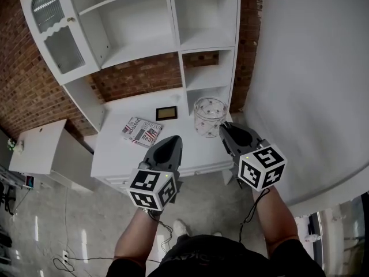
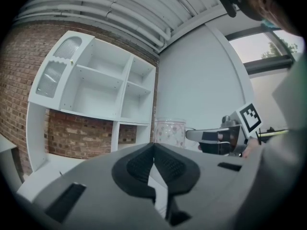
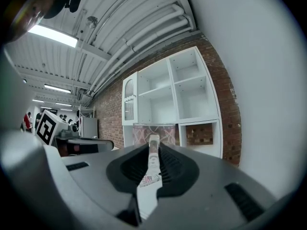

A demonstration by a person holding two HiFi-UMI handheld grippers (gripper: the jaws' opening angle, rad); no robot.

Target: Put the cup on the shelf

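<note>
Head view: right gripper (image 1: 226,129) is clamped on the cup (image 1: 209,115), with the near wall pinched between the pads. The right gripper view confirms it: a thin wall strip sits in a narrow gap, and the cup body lies straight ahead of the fingertips. The cup is clear with a dot pattern. I can't tell if anything is in it, or whether it rests on the table (image 1: 115,149) or hangs just above it.

Left gripper (image 1: 173,140) has its tips together with nothing between them. It sits beside the right gripper, left of the cup.

Shelf (image 1: 176,39) is beyond both sets of fingertips: white, several open bays, 1 glazed door (image 1: 55,30) swung open on the far left. The cup is just in front of the low right bay.

On the table, a magazine (image 1: 142,131) lies just ahead-left of the left fingers. A frame (image 1: 166,113) lies further ahead, between the 2 grippers.

The room has a brick wall (image 1: 23,91) behind the shelf, a grey wall (image 1: 311,68) on the right and a glossy floor (image 1: 57,229).
</note>
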